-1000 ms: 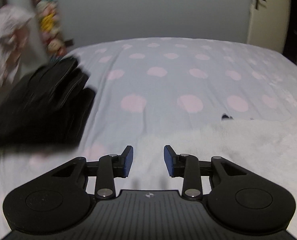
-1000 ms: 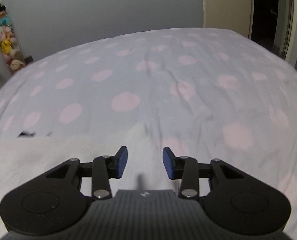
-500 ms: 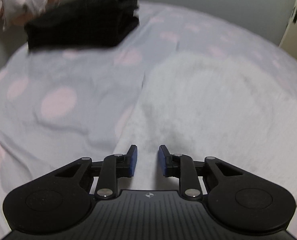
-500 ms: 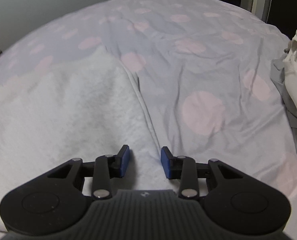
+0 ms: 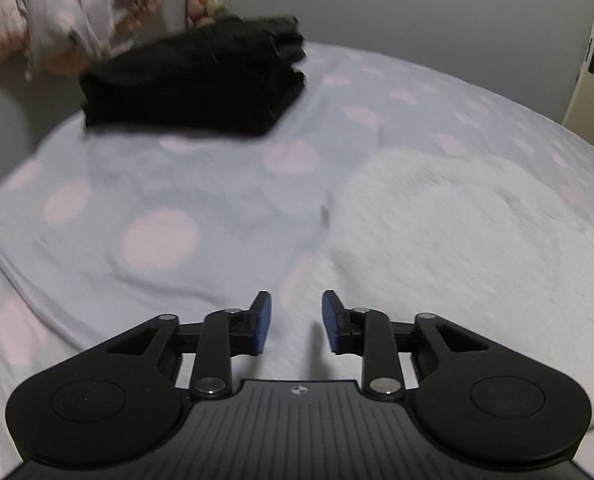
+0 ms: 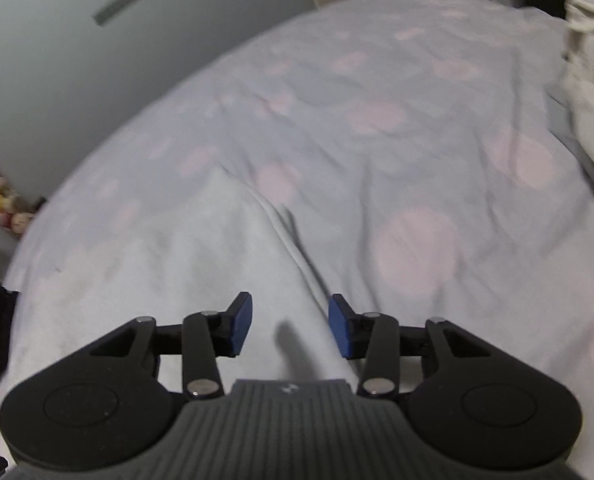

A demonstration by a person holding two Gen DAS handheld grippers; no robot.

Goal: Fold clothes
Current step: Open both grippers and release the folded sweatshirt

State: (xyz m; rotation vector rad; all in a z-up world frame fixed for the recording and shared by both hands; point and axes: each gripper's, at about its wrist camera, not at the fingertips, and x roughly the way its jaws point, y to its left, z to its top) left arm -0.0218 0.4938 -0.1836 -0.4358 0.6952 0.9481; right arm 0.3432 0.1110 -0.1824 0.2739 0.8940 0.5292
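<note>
Lilac bedsheet point(image 5: 157, 208) dotted with pink spreads ahead of both claws. White fleecy garment point(image 5: 457, 232) lies flat on it, directly under and ahead of both. Black folded stack point(image 5: 193, 84) sits far ahead-left of the left gripper point(image 5: 296, 318). Pale crumpled clothes point(image 6: 593, 68) lie far ahead-right of the right gripper point(image 6: 289, 326). Both claws have just been opening; jaws apart, nothing pinched between them.

No words, numbers or brand names can be read in either view. The only mark is a small round crosshair emblem point(image 5: 297, 391) on the ribbed grey body behind each tool's fingers, blurred in the right wrist view point(image 6: 288, 388).
</note>
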